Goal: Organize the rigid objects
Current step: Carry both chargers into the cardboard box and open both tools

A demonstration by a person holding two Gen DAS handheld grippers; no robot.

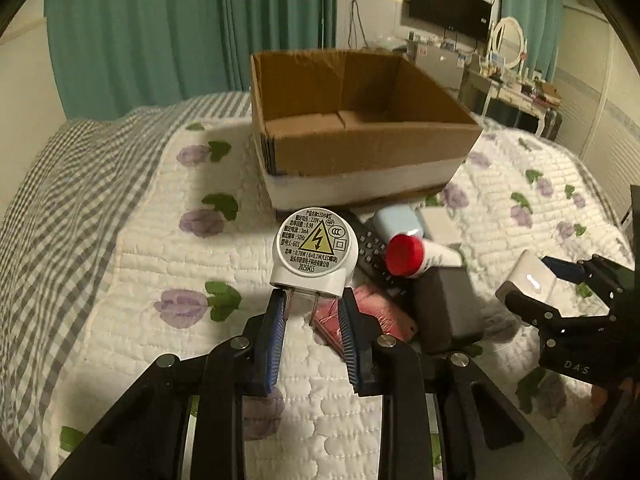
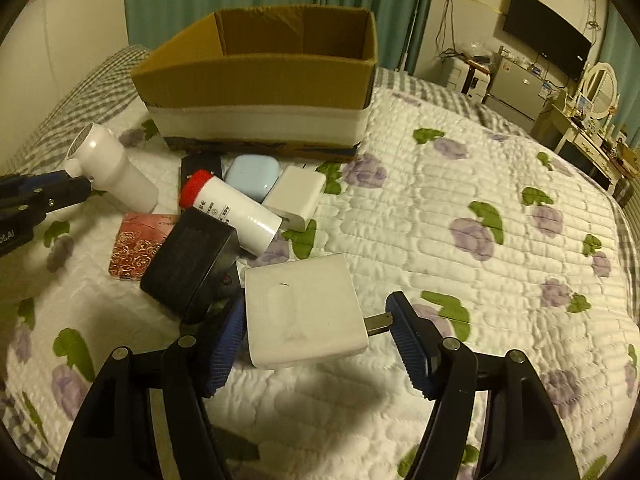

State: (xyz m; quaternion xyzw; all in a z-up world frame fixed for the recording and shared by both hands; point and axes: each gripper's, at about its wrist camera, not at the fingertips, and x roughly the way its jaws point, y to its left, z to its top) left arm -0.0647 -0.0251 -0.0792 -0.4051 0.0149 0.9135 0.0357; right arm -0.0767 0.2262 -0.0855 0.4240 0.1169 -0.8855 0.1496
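My left gripper (image 1: 311,300) is shut on a round white plug-in night light (image 1: 312,254), held above the quilt in front of the open cardboard box (image 1: 352,148); it also shows in the right wrist view (image 2: 112,168). My right gripper (image 2: 318,320) holds a flat white charger (image 2: 304,312) between its jaws, prongs toward the right finger; it shows in the left wrist view (image 1: 528,280). A pile lies before the box (image 2: 260,88): red-capped white bottle (image 2: 236,208), black box (image 2: 188,264), pink patterned case (image 2: 136,248), blue earbud case (image 2: 252,174), white adapter (image 2: 296,196).
A black remote (image 1: 372,252) lies under the pile. The flowered quilt (image 2: 460,220) spreads wide to the right. A grey checked sheet (image 1: 60,184) borders the left. A dresser with mirror and a wall TV stand beyond the bed.
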